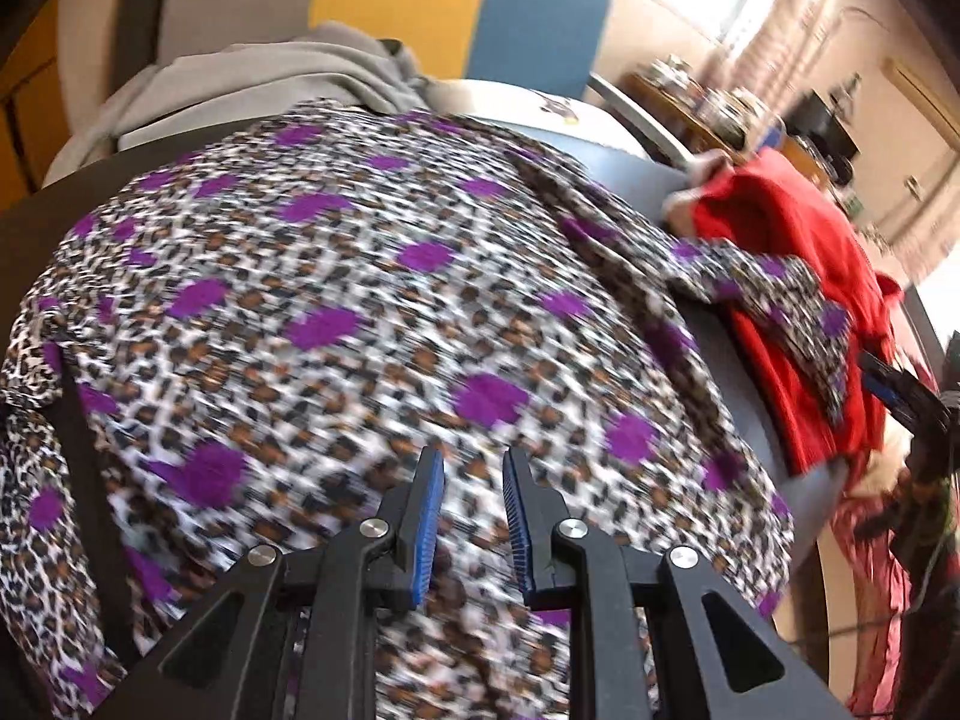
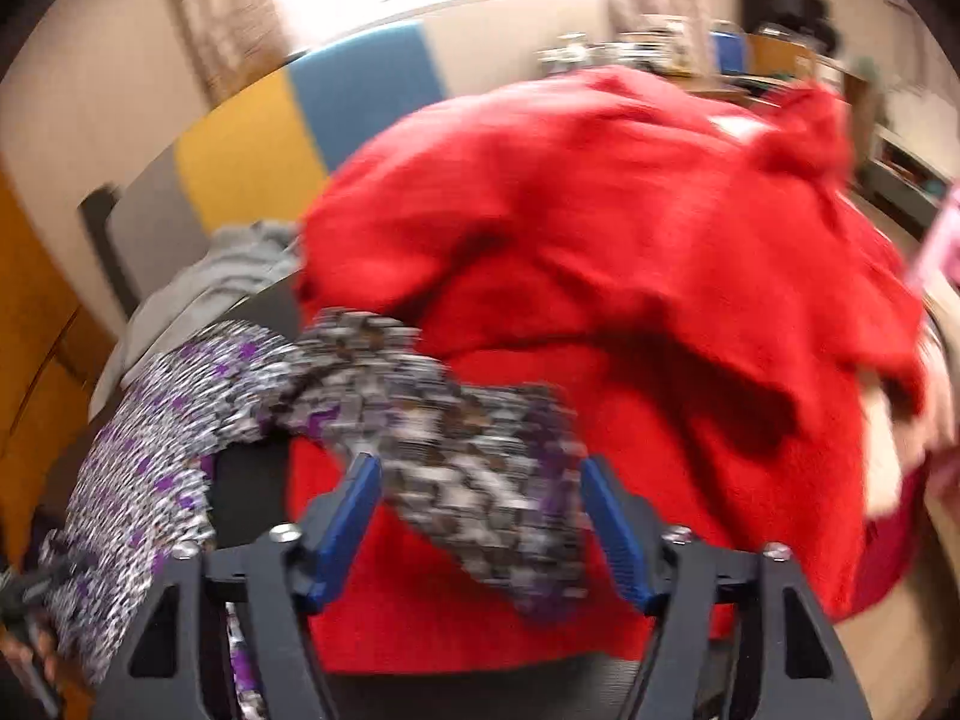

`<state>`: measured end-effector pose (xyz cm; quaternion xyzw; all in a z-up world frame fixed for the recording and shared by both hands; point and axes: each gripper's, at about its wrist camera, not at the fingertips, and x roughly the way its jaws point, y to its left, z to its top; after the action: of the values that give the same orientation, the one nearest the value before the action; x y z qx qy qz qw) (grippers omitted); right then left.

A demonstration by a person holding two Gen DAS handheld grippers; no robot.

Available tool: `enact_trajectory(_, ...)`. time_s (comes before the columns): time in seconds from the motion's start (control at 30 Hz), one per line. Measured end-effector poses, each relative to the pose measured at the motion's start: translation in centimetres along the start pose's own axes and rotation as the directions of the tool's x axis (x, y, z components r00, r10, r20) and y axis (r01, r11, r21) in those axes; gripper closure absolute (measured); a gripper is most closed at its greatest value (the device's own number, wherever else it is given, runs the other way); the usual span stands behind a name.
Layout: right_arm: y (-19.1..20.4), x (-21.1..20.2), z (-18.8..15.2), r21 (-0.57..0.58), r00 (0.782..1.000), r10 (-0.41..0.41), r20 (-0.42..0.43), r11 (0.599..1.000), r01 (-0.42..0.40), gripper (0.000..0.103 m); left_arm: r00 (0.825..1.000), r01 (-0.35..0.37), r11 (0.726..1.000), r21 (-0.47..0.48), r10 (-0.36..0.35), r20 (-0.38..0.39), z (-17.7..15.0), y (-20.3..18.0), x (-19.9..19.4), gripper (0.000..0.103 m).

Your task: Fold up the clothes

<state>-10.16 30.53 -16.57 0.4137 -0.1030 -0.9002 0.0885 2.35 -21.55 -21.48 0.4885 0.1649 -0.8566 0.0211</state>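
Your left gripper (image 1: 474, 468) hangs just above the leopard-print top (image 1: 336, 312), jaws parted with a gap between the blue pads (image 1: 427, 516) and nothing between them. The top, white and brown with purple spots, lies spread across the dark table (image 1: 708, 336) and fills most of the left wrist view. One sleeve (image 1: 774, 294) runs off to the right and lies over the red garment (image 1: 792, 240), which is heaped at the right side of the table. Beyond the top, at the far left, sits a grey garment (image 1: 270, 78).

Your right gripper (image 2: 480, 474) is spread wide over the red garment (image 2: 600, 228). The sleeve (image 2: 480, 480) passes between its blue pads (image 2: 345, 522) in that view, but the jaws are not closed on it. Both views are blurred, so you cannot tell whether the sleeve touches either pad.
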Motion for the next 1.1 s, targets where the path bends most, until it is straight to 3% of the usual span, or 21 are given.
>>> enact_trajectory(0.03, -0.5, 0.5, -0.1, 0.018, 1.000, -0.002, 0.003, 1.000, 0.002, 0.054, 1.000, 0.002, 1.000, 0.009, -0.002, -0.004, -0.2, -0.6, -0.1, 0.083)
enact_trajectory(0.23, -1.4, 3.7, -0.9, 0.038, 1.000, -0.015, -0.002, 0.999, 0.015, 0.062, 1.000, -0.013, 0.997, 0.074, 0.014, -0.022, -0.9, -3.0, -0.4, 0.083)
enact_trajectory(0.27, -1.3, 3.9, -1.0, 0.032, 1.000, -0.019, -0.007, 0.999, 0.019, 0.068, 1.000, -0.008, 0.997, 0.078, 0.010, -0.028, -1.0, -3.3, -0.4, 0.083)
enact_trajectory(0.3, -1.1, 4.1, -1.1, 0.035, 1.000, -0.020, -0.017, 0.999, 0.020, 0.091, 0.999, 0.000, 0.997, 0.081, 0.003, -0.035, -1.0, -3.6, -0.4, 0.083)
enact_trajectory(0.33, -1.0, 4.3, -1.1, 0.037, 0.999, -0.020, -0.027, 0.999, 0.021, 0.095, 0.999, 0.007, 0.996, 0.084, -0.004, -0.038, -1.0, -3.9, -0.4, 0.083)
enact_trajectory(0.43, -0.8, 2.2, -0.9, 0.104, 0.998, 0.061, 0.018, 0.993, -0.063, 0.095, 0.998, 0.060, 0.993, 0.097, -0.056, -0.037, -0.4, -5.2, -0.8, 0.083)
enact_trajectory(0.5, -0.3, 0.6, -0.9, 0.146, 0.989, 0.137, 0.053, 0.979, -0.143, 0.096, 0.987, 0.156, 0.983, 0.095, -0.152, -0.045, 0.5, -6.3, -0.9, 0.083)
enact_trajectory(0.6, 1.8, -0.4, -1.4, 0.188, 0.943, 0.327, 0.067, 0.924, -0.334, 0.097, 0.934, 0.351, 0.935, 0.051, -0.346, -0.086, 2.2, -8.3, -0.4, 0.080)
enact_trajectory(0.7, 5.8, -0.3, -1.9, 0.115, 0.916, 0.398, 0.046, 0.909, -0.400, 0.097, 0.866, 0.493, 0.870, 0.016, -0.488, -0.111, 4.0, -10.7, 0.5, 0.079)
enact_trajectory(0.77, 8.5, 0.2, -2.4, 0.057, 0.904, 0.428, 0.023, 0.902, -0.428, 0.097, 0.827, 0.550, 0.835, -0.002, -0.546, -0.136, 5.0, -12.3, 1.5, 0.076)
enact_trajectory(0.8, 9.8, 0.6, -2.8, 0.022, 0.905, 0.425, 0.005, 0.905, -0.425, 0.097, 0.819, 0.561, 0.828, -0.013, -0.557, -0.140, 5.4, -12.7, 1.9, 0.075)
enact_trajectory(0.9, 12.8, 2.4, -4.3, -0.022, 0.883, 0.464, -0.073, 0.884, -0.466, 0.097, 0.796, 0.573, 0.814, -0.092, -0.580, -0.176, 6.4, -12.5, 4.3, 0.070)
enact_trajectory(1.0, 14.6, 3.3, -5.6, -0.096, 0.888, 0.443, -0.124, 0.885, -0.455, 0.097, 0.793, 0.550, 0.817, -0.171, -0.576, -0.200, 6.9, -11.6, 6.4, 0.063)
enact_trajectory(1.1, 15.8, 4.0, -6.7, -0.154, 0.896, 0.414, -0.159, 0.886, -0.437, 0.098, 0.770, 0.566, 0.788, -0.240, -0.610, -0.188, 7.1, -10.5, 7.7, 0.056)
